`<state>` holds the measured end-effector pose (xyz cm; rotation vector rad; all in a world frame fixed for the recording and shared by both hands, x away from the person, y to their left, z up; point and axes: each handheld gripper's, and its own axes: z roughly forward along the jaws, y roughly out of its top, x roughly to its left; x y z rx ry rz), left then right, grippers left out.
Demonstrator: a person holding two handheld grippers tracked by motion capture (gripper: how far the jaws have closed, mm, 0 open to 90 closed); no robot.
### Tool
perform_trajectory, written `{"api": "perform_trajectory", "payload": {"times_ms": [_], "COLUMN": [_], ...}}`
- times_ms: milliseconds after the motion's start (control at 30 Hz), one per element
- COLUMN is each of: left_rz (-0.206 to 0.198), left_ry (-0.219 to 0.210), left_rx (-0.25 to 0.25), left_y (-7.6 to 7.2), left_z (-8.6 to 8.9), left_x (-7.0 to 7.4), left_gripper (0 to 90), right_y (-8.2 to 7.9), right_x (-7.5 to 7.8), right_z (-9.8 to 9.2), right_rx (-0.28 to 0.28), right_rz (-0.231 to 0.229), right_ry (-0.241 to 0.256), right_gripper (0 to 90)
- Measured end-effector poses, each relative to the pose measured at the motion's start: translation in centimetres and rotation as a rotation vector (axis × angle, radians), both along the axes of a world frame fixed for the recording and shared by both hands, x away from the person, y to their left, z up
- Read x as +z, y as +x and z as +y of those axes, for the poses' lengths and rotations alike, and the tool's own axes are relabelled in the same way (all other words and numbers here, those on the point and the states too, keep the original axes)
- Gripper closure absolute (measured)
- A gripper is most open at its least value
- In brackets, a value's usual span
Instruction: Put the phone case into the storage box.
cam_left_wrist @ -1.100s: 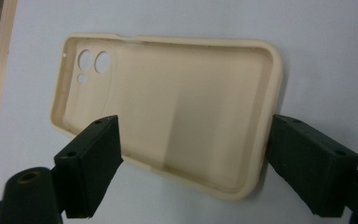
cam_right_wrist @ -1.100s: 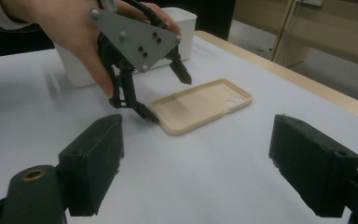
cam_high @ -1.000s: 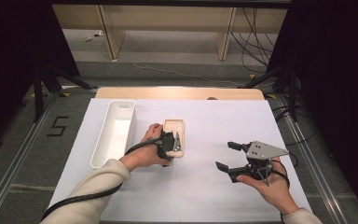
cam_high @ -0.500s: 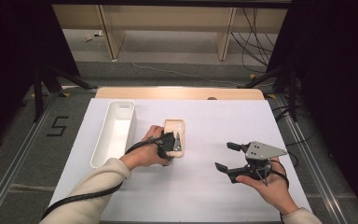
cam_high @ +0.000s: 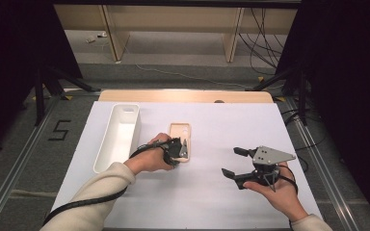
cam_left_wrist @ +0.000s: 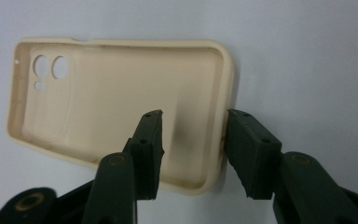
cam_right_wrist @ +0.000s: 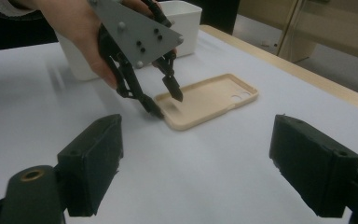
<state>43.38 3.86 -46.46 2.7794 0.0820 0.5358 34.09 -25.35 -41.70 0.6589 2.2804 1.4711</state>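
High view: nearest the person's side, the right gripper (cam_high: 234,163) is held in the right hand (cam_high: 275,192) above the white table sheet (cam_high: 212,197), well apart from the phone case (cam_high: 178,135) and on its right. Its jaws stand wide apart with nothing between them; in the right gripper view the two black jaws frame bare sheet, and the case lies farther off between them.

Farther in, the left gripper (cam_high: 182,148) is held by the left hand (cam_high: 150,158) at the near short end of the case. In the left gripper view its jaws straddle the case's end wall: one jaw sits inside the case's hollow, the other just outside the rim. They are parted, and the outer jaw looks to be touching or almost touching the rim, though I cannot tell whether the inner one presses the wall. The right gripper view shows the same: one fingertip (cam_right_wrist: 175,92) dips inside the shell and the other rests at its outer corner.

The phone case (cam_left_wrist: 121,88) itself is beige, lies flat on the sheet with its hollow side up, and its camera holes (cam_left_wrist: 50,67) are at the end away from the left gripper.

Left of the case stands a long white bin (cam_high: 110,151), close beside it but apart. Beyond the case, the wooden table edge (cam_high: 183,96) runs along the far side of the sheet.
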Motion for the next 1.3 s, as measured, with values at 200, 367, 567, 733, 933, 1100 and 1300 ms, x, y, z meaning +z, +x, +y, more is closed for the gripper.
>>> {"api": "perform_trajectory", "payload": {"times_ms": [200, 367, 567, 733, 933, 1100, 1300], "left_rz": [0.008, 0.015, 0.018, 0.034, 0.055, 0.056, 0.061], "left_ry": [0.015, 0.019, 0.037, 0.05, 0.046, 0.046, 0.056], "left_rx": [-0.02, -0.028, -0.051, -0.058, -0.053, -0.063, -0.073], "left_y": [-0.09, -0.19, -0.18, -0.25, -0.3, -0.17, -0.12], "left_z": [-0.16, -0.2, -0.37, -0.57, -0.56, -0.52, -0.65], "left_x": [0.02, -0.02, 0.04, 0.02, -0.03, 0.03, 0.06], "left_gripper": [62.0, 64.7, 69.0, 72.8, 76.6, 78.1, 79.5], "right_y": [0.02, 0.01, -0.01, -0.02, -0.03, -0.03, -0.05], "right_x": [-0.02, -0.05, -0.06, -0.06, -0.07, -0.09, -0.1], "right_z": [-0.02, 0.01, 0.08, 0.08, 0.11, 0.15, 0.18], "right_rx": [0.0, 0.001, 0.003, 0.003, 0.004, 0.006, 0.008], "right_rz": [0.001, 0.005, 0.006, 0.006, 0.005, 0.006, 0.006], "right_ry": [-0.003, -0.004, -0.005, -0.004, -0.003, -0.005, -0.005], "right_gripper": [18.4, 18.4, 18.4, 18.4, 18.4, 18.4, 18.4]}}
